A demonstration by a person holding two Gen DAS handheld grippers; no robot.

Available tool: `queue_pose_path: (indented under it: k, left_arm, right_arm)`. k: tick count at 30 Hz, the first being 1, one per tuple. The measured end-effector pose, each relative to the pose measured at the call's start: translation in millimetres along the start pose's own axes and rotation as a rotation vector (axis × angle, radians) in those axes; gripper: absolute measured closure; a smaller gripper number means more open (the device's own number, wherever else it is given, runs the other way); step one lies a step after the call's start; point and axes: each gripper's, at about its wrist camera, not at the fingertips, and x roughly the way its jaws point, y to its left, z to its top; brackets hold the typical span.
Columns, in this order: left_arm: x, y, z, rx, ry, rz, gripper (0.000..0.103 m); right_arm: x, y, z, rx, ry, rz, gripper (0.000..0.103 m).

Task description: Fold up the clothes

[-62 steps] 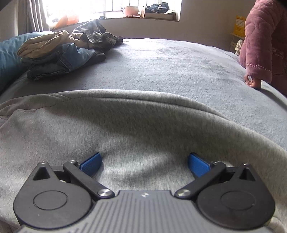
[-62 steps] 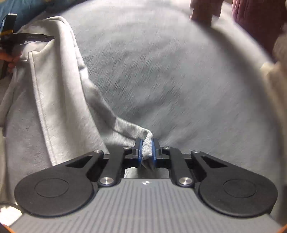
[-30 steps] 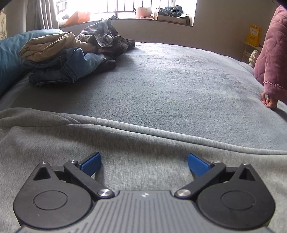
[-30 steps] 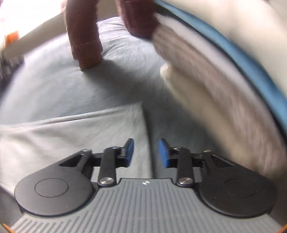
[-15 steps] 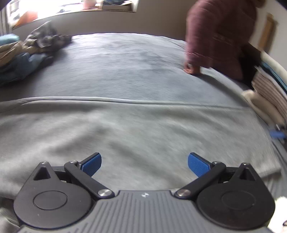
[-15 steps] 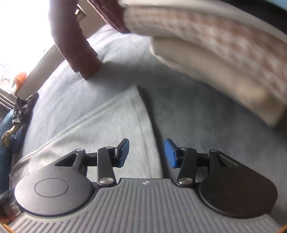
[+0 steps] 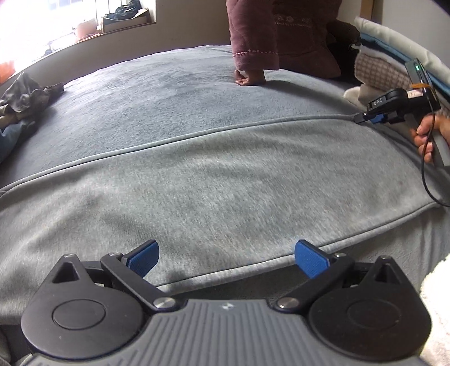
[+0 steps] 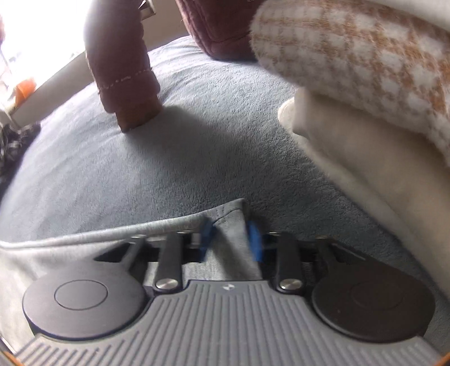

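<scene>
Your left hand-held gripper (image 7: 226, 257) sits with its blue pads spread wide, holding nothing, poised just above the near hem of the grey garment (image 7: 213, 180). That garment lies flat and spread across the grey bed (image 7: 157, 93), its near edge running right in front of your left pads and its far seam crossing the left wrist view from left to right.

At the garment's far right corner, your right hand-held gripper (image 8: 229, 239) has its jaws partly closed, one blue pad on each side of the corner fabric; the blur makes it impossible to tell whether the pads are actually pinching the cloth or only flanking it. From the left wrist view the same gripper (image 7: 365, 116) shows at the right edge, its tip at the corner of the garment.

Just beyond that corner, to the right, a stack of folded blankets (image 8: 365, 93) rests on the bed, a checked one on top of a cream one. Farther off, a person in a maroon quilted jacket (image 7: 261, 31) presses a hand (image 7: 249, 77) on the bed. At the far left lies a heap of clothes (image 7: 25, 95), with a bright window (image 7: 42, 19) behind.
</scene>
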Motion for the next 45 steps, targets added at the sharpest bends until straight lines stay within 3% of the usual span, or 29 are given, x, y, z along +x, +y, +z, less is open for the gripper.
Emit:
queue_pose_path:
  k: [4,8,11,13,17,22,26,29,31,32,33,36,39,42,45]
  left_arm:
    - [8.3,-2.8,0.9,0.013,-0.002,-0.011,0.000]
    - [20.0,-4.2,4.2,-0.001,0.006,-0.023,0.000]
    - [24.3,-5.7,1.6,0.004,0.012,-0.014,0.000]
    - [22.3,-5.1,1.0,-0.001,0.008,-0.017,0.000]
    - [19.1,-1.9,1.0,-0.027,0.007,-0.029,0.000]
    - [17.9,-4.8,0.9,-0.034,0.015,-0.020,0.000]
    - [16.5,-12.5,-3.7,-0.043,0.027,-0.037,0.000]
    - [12.9,-22.2,-5.8,-0.024,0.035,-0.049,0.000]
    - [10.7,-27.7,-7.5,-0.011,0.036,-0.058,0.000]
    - [9.5,-30.2,-8.3,-0.003,0.038,-0.061,0.000]
    - [8.4,-32.6,-9.2,0.005,0.039,-0.063,0.000]
    - [2.1,-35.9,-11.4,-0.003,0.048,-0.097,0.000]
    - [-10.2,-29.2,-14.3,-0.042,0.060,-0.152,0.000]
    - [-31.6,-15.8,-20.0,-0.081,0.066,-0.170,0.000]
    - [-63.5,2.6,-27.1,-0.123,0.039,-0.141,0.000]
  right_arm:
    - [-6.4,12.4,4.1,-0.093,-0.047,-0.032,0.098]
    - [5.2,13.3,18.4,-0.096,-0.076,-0.046,0.098]
    - [24.9,12.2,14.4,-0.127,-0.035,-0.064,0.094]
    - [14.9,7.3,13.7,-0.099,-0.048,-0.066,0.083]
    - [-31.6,-16.8,6.9,0.038,0.018,0.022,0.076]
    - [-91.9,-45.1,-35.5,0.161,0.176,0.065,0.059]
    - [-107.4,-67.0,-77.4,0.256,0.250,0.077,0.058]
    - [-105.7,-67.4,-98.6,0.267,0.249,0.101,0.063]
    - [-106.8,-60.4,-106.6,0.217,0.243,0.091,0.079]
    - [-108.9,-56.8,-108.3,0.178,0.235,0.078,0.096]
    - [-111.1,-53.5,-109.6,0.142,0.226,0.063,0.102]
    - [-115.3,-55.6,-108.7,0.087,0.201,-0.044,0.103]
    - [-120.2,-67.9,-111.3,0.121,0.196,-0.082,0.102]
    - [-140.1,-54.3,-101.9,0.125,0.119,-0.011,0.100]
    - [-145.9,-14.3,-85.3,0.080,0.075,0.103,0.100]
